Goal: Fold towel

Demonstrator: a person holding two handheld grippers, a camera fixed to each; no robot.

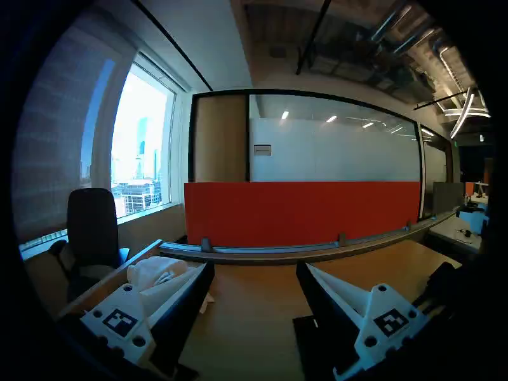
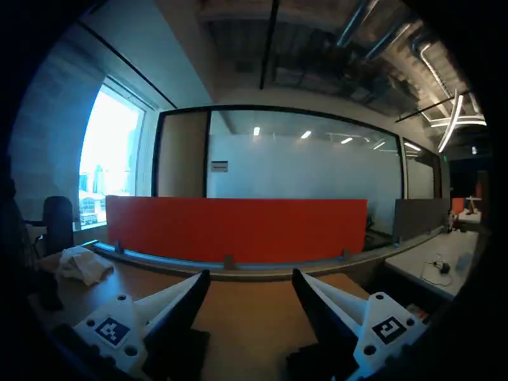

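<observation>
A crumpled white towel [image 1: 152, 272] lies on the wooden desk [image 1: 254, 317] at the left, just behind my left gripper's left finger [image 1: 159, 305] in the left gripper view. My left gripper [image 1: 254, 279] is open, nothing between its fingers. In the right gripper view the same towel [image 2: 82, 263] sits bunched at the far left of the desk [image 2: 254, 324], well away from my right gripper [image 2: 251, 286], which is open and holds nothing.
A red divider panel [image 1: 298, 213] with a metal rail runs along the desk's back edge. A black office chair [image 1: 92, 228] stands by the window at left. A neighbouring desk with cables [image 2: 438, 263] lies to the right.
</observation>
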